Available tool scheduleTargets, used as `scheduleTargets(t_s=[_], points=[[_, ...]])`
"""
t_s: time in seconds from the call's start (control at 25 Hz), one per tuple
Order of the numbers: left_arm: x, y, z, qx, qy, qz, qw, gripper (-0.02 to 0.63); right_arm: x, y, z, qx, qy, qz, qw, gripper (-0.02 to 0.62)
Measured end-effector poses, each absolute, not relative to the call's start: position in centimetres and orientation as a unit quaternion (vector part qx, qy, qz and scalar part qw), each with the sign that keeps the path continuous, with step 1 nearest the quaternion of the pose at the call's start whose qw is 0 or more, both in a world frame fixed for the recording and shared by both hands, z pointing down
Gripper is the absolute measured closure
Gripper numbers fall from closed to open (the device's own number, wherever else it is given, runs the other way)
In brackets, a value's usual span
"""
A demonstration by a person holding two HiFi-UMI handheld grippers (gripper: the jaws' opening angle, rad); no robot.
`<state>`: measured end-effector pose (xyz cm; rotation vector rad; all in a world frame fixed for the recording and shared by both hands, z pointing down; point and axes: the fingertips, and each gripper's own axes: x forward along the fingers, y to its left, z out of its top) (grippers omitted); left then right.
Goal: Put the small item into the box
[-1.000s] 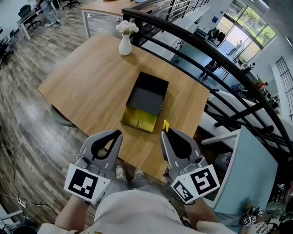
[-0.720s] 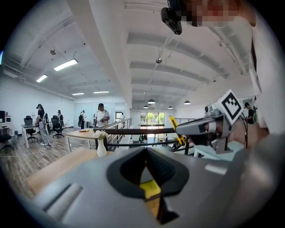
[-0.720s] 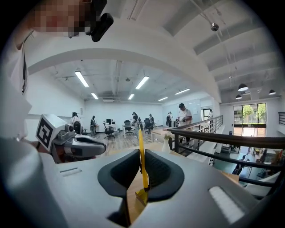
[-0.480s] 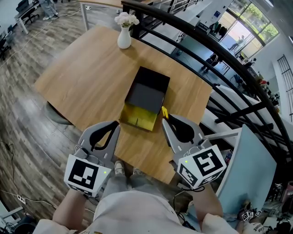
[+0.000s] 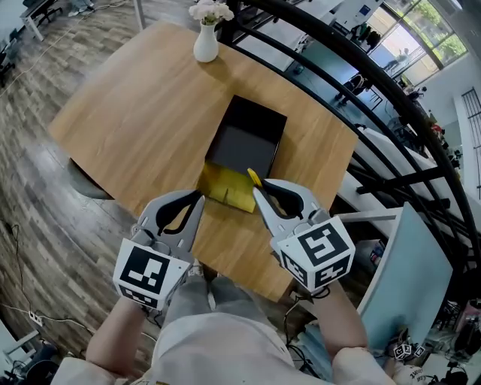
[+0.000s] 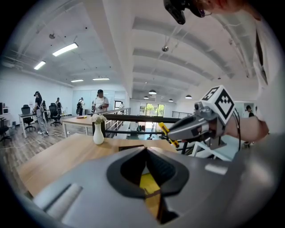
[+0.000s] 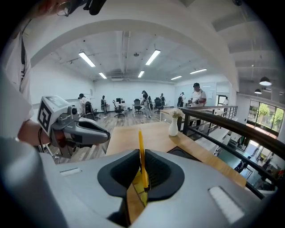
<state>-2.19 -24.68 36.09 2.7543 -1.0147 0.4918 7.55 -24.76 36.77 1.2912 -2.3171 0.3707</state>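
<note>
While the right claw (image 7: 142, 156) is pressing its jaws tight on the small item (image 7: 140, 141), a thin yellow strip standing upright between them, the left claw (image 6: 145, 150) is sitting fully closed with nothing caught in it. From the head view, both claws are hovering side by side over the near part of the wooden table (image 5: 135, 113). The item is poking out past the right claw's tips, up in the air over the near right corner of the box (image 5: 264, 120). The box is lying open in the middle of the table. It is showing as a black tray with a dark floor (the item is not yet inside it), and a yellow flap (image 5: 225, 188) is spreading out on the side nearest the claws. Farther off, at the table's far edge, a white vase (image 5: 205, 46) is holding a small bunch of white flowers (image 5: 210, 10).
</note>
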Motion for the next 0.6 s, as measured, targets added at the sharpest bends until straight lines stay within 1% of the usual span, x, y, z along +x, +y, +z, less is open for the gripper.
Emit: scheduleTargets(t_s=[0.16,0.32,0.6], points=[[-2.2,-26.1,38.9,0.918,-0.339,0.183,0.093,0.603,7.3,-26.2,40.0,0.457,-0.841,0.149,0.25,0.557],[-2.3,-27.4,41.2,0.914,-0.337,0.206,0.089,0.603,6.7,-27.6,43.2,0.442,-0.839,0.164,0.273,0.557],[-1.6,-29.1,45.6,0.909,-0.332,0.224,0.116,0.603,6.6,-28.5,49.0,0.42,-0.831,0.194,0.309,0.557]])
